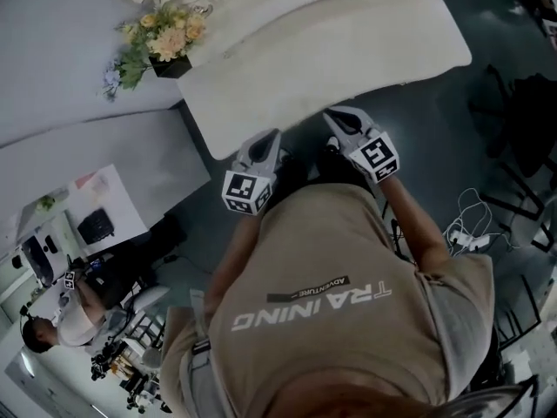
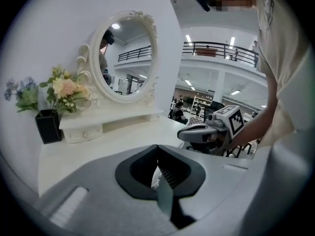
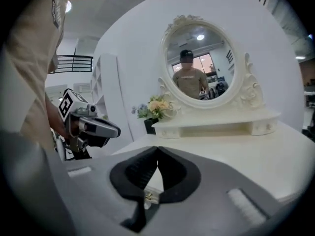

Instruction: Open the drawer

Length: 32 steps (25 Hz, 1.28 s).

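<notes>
A: Where are the flowers [image 1: 161, 37] placed?
B: On the table [image 1: 331, 50], left of the shelf [image 3: 216, 122] at the back, on which the mirror [image 3: 199, 63] is set.
A: And nearer?
B: The left gripper [image 1: 265, 142] and right gripper [image 1: 348, 122] are held side by side at the front edge.

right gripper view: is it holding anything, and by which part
Nothing is held. The right gripper has its jaws together with nothing pinched; the small gold knob shows in the gap below the tips, ungripped.
</notes>
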Each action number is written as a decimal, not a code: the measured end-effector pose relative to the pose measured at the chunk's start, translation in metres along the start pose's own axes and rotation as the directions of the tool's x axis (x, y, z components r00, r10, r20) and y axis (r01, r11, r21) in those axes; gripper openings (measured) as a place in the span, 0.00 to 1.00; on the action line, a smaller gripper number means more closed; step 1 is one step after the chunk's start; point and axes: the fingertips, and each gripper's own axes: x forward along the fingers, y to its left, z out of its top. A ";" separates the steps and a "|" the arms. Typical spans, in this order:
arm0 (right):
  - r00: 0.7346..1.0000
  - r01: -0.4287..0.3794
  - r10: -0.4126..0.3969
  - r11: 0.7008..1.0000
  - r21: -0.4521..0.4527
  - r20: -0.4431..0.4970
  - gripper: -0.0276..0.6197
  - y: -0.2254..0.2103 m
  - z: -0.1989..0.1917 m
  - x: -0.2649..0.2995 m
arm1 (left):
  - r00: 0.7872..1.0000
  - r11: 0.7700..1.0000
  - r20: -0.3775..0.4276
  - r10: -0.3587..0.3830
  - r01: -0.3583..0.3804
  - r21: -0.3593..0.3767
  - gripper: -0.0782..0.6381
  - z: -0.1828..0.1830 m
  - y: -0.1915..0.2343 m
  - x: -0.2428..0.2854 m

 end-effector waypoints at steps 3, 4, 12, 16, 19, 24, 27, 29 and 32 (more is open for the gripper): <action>0.996 -0.067 0.066 0.998 -0.021 -0.052 0.05 0.005 -0.014 0.016 | 0.999 0.999 -0.009 0.032 -0.032 -0.027 0.12 -0.008 0.004 -0.002; 0.995 -0.084 0.082 0.996 -0.021 -0.062 0.05 0.008 -0.017 0.021 | 0.999 0.999 -0.014 0.039 -0.039 -0.029 0.12 -0.012 0.006 -0.005; 0.979 -0.162 0.153 0.985 -0.060 -0.134 0.05 0.049 -0.023 0.047 | 0.997 0.996 -0.009 0.070 -0.071 -0.052 0.12 -0.036 0.025 -0.024; 0.973 -0.146 0.122 0.983 -0.109 -0.198 0.05 0.057 -0.023 0.052 | 0.997 0.996 0.037 0.074 -0.075 0.037 0.12 -0.027 0.036 -0.037; 0.967 -0.127 0.104 0.988 -0.087 -0.233 0.05 0.069 -0.026 0.060 | 0.995 0.996 0.077 0.059 -0.065 0.067 0.12 -0.024 0.047 -0.056; 0.954 -0.078 0.035 0.988 -0.134 -0.297 0.05 0.084 -0.026 0.075 | 0.996 0.998 0.085 0.031 -0.036 0.055 0.12 -0.042 0.074 -0.078; 0.940 -0.064 0.011 0.988 -0.144 -0.342 0.05 0.093 -0.039 0.085 | 0.998 0.998 0.066 0.008 -0.012 0.058 0.12 -0.061 0.092 -0.084; 0.925 -0.074 0.014 0.987 -0.143 -0.379 0.05 0.104 -0.055 0.090 | 0.999 0.999 0.048 -0.001 -0.002 0.054 0.12 -0.072 0.100 -0.087; 0.887 -0.094 0.022 0.986 -0.135 -0.461 0.05 0.115 -0.090 0.089 | 0.999 0.999 0.044 -0.006 0.004 0.034 0.12 -0.079 0.102 -0.093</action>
